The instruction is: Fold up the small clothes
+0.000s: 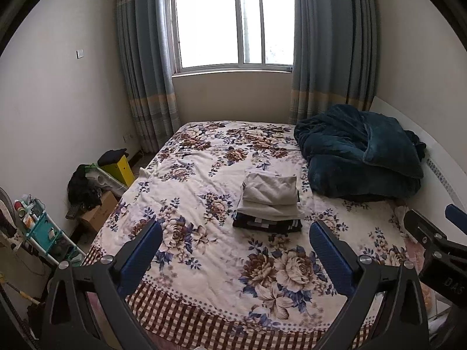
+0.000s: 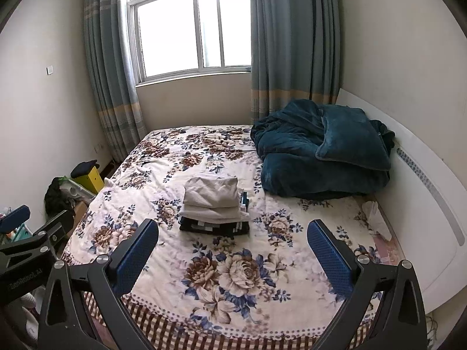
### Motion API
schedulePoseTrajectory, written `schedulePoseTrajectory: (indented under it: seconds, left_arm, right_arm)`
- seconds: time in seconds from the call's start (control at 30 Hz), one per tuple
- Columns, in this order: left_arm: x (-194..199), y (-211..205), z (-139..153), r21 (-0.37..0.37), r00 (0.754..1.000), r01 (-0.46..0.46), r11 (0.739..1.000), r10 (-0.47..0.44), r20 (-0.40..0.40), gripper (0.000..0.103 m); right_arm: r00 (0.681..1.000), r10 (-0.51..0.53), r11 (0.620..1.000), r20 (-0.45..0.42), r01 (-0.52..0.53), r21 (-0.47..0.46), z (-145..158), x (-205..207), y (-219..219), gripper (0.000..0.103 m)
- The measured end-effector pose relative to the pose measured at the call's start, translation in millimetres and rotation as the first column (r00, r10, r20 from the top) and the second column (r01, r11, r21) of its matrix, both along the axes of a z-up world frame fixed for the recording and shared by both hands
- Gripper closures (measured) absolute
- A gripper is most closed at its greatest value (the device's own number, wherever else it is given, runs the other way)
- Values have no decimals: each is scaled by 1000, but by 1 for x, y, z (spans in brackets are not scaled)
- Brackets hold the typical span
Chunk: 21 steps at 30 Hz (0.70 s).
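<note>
A stack of folded clothes (image 1: 270,202) sits mid-bed on the floral bedspread (image 1: 204,262): beige pieces on top, dark ones beneath. It also shows in the right wrist view (image 2: 214,204). My left gripper (image 1: 236,250) is open and empty, held above the foot of the bed, short of the stack. My right gripper (image 2: 233,250) is open and empty, beside the left one at the same height. Part of the right gripper shows at the left view's right edge (image 1: 432,239); part of the left gripper shows at the right view's left edge (image 2: 32,233).
A dark teal blanket (image 1: 359,151) is heaped at the bed's far right by the white headboard (image 2: 423,180). A crumpled white tissue (image 2: 375,213) lies near it. Boxes, a yellow stool (image 1: 119,167) and a teal rack (image 1: 43,233) stand on the floor at left.
</note>
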<state>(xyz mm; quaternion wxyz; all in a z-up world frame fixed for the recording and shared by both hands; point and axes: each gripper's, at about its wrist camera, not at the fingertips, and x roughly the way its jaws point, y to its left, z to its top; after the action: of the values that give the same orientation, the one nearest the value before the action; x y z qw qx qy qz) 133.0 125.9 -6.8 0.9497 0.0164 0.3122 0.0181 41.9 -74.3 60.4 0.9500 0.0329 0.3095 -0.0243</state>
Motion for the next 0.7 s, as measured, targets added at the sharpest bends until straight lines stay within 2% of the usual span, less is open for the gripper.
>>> schedulePoseTrajectory:
  seconds: [0.7]
  left_arm:
    - [-3,0,5,-5,1000,-12,1000,12,11,0]
  right_arm:
    - [1000,6,1000,-1,-6,3,0,0,-4,0]
